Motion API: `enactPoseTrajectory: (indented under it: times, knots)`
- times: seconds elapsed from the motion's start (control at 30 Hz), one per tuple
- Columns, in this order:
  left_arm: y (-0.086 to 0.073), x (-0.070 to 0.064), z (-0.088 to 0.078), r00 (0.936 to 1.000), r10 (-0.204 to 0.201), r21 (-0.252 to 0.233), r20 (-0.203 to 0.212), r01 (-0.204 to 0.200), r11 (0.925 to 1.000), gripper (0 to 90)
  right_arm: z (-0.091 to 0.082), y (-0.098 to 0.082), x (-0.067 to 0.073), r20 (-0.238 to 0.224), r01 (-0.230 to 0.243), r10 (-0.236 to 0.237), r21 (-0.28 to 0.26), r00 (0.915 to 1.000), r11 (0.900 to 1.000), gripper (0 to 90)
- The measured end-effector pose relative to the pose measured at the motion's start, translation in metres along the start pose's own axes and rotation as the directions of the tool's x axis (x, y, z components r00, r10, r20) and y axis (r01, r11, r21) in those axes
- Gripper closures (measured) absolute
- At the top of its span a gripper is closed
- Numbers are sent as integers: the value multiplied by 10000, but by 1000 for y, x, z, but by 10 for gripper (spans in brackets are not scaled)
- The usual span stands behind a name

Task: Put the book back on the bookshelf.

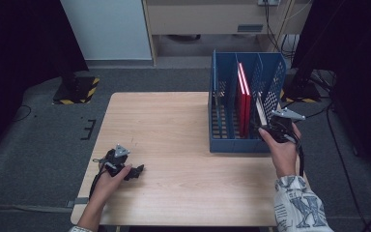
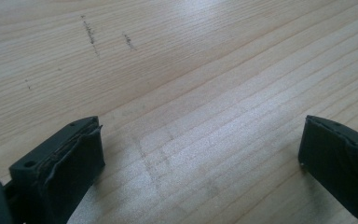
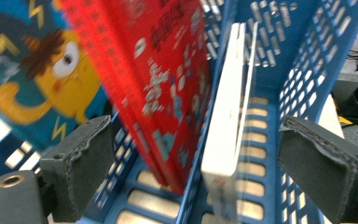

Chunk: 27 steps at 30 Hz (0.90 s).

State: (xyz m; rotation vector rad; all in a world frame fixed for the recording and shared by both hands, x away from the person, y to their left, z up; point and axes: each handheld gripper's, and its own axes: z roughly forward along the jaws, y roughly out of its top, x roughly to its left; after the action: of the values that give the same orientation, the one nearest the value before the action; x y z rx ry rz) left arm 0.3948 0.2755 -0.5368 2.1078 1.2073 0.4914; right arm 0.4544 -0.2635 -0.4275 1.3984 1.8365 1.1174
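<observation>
High view: right gripper (image 1: pixel 270 126) sits at the near right end of the blue perforated file rack (image 1: pixel 222 142), at the mouth of its rightmost slot. Jaws are spread, nothing clamped. White book (image 1: pixel 259 110) stands in that slot on its lower edge, leaning a little, spine end facing the gripper. Can't tell from up here whether the pads touch it.

Right gripper view: white book (image 3: pixel 226 121) stands between the two pads with clear gaps on both sides, so it's released, not gripped. Left pad (image 3: pixel 81 163) and the right one are well apart from the book's faces. A blue divider runs just left of the white book; the red book (image 3: pixel 168 84) stands in the next slot over, tilted, upper part blurred. Farther left, a teal cover with a yellow cartoon figure (image 3: pixel 37 79) shows beyond the red one. Rack floor slots (image 3: pixel 154 203) are visible under the books.

Rack sits on the right half of the wooden counter (image 1: pixel 174 121), far edge close to the counter's far edge.

Left gripper (image 1: pixel 125 169) lies low on the near left part of the counter, held in the left hand (image 1: pixel 107 182), well apart from the rack. Left gripper view: jaws wide apart, bare wood grain (image 2: pixel 191 93) between them, holding nothing.
</observation>
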Motion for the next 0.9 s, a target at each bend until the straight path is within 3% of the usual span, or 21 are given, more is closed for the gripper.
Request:
enactPoseTrajectory:
  times: [0.37,0.6,0.9]
  knots:
    - [0,0,0,10000,-16,0,-16,16,10000,0,-20,-2,18,-758,279,-293,-191,9967,9994,90]
    - [0,-1,0,10000,-22,-1,-12,22,10000,0,-27,-12,35,-1151,496,-507,-121,9921,9987,120]
    - [0,-1,0,10000,-11,-3,8,11,10000,0,-33,-14,55,-1586,847,-847,-65,9837,9964,93]
